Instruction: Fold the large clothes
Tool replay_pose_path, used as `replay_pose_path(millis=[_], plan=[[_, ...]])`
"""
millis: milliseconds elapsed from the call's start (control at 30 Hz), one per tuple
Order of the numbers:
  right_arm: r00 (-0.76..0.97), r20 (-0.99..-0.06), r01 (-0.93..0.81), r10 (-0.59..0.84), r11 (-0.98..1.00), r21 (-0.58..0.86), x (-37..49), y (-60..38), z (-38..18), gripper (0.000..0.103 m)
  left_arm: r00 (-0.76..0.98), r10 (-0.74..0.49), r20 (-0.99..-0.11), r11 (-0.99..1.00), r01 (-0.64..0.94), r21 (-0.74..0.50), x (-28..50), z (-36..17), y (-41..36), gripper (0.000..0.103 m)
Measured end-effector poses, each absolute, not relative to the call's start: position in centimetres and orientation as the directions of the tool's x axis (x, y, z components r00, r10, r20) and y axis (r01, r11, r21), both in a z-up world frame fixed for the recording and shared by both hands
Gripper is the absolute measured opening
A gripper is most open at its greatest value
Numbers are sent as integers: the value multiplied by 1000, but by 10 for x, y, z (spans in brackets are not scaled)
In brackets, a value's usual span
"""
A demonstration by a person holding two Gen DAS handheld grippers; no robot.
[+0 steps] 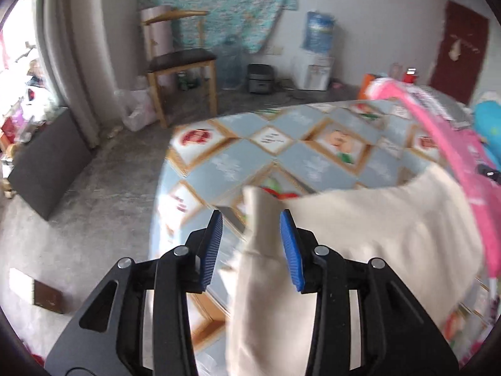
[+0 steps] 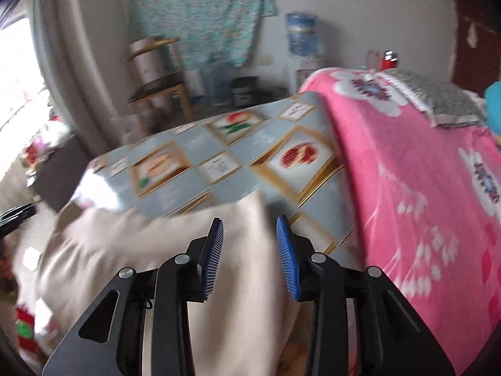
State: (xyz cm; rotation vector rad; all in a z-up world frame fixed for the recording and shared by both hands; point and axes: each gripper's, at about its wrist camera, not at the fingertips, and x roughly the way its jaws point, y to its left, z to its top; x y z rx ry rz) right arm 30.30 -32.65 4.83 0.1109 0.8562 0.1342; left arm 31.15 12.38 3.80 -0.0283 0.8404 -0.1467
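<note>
Cream garment; blue-grey bench cloth with gold-framed pictures; pink flowered blanket; blue-padded black fingers.

Ahead of the left hand-held gripper stretches a surface covered by a patterned cloth of blue-grey diamonds and framed pictures. To the right of the right hand-held gripper a pink flowered blanket lies over that surface, with a grey speckled cloth on its far end. Beyond, by the wall, a wooden chair with a dark seat stands left of a clear water jug, a dark box-shaped appliance and a white water dispenser. A teal patterned sheet hangs on the wall above them. A dark red door is at far right.
</note>
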Motion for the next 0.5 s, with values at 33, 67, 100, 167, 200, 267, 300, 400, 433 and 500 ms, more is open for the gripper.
replay_pose_path(millis=[33, 67, 100, 167, 200, 267, 300, 400, 433, 500], plan=[[630, -751, -103, 197, 980, 170, 294, -323, 46, 35, 631, -189, -752, 981, 156, -116, 302, 33, 118, 37], [592, -766, -149, 250, 968, 200, 281, -316, 38, 35, 605, -215, -767, 975, 175, -135, 298, 27, 114, 37], [567, -780, -173, 265, 964, 202, 272, -309, 28, 35, 573, -235, -785, 971, 184, -156, 293, 16, 111, 37], [529, -820, -173, 219, 974, 148, 250, -303, 1, 35, 526, -209, -824, 977, 143, -157, 284, -10, 112, 37], [511, -838, -154, 188, 980, 126, 242, -306, -12, 35, 505, -188, -842, 982, 108, -154, 279, -24, 116, 36], [496, -860, -111, 122, 991, 77, 227, -318, -38, 33, 495, -155, -855, 988, 69, -139, 269, -44, 125, 37], [515, -847, -111, 134, 990, 89, 220, -322, -39, 33, 516, -164, -841, 986, 70, -150, 262, -44, 130, 37], [523, -846, -67, 101, 995, 77, 214, -323, -19, 33, 542, -150, -827, 988, 61, -139, 245, -29, 134, 33], [543, -833, -84, 110, 993, 77, 209, -319, -10, 33, 567, -159, -808, 987, 82, -137, 235, -20, 130, 33], [558, -820, -117, 125, 991, 71, 198, -313, -5, 34, 601, -191, -776, 981, 140, -134, 218, -10, 121, 33]])
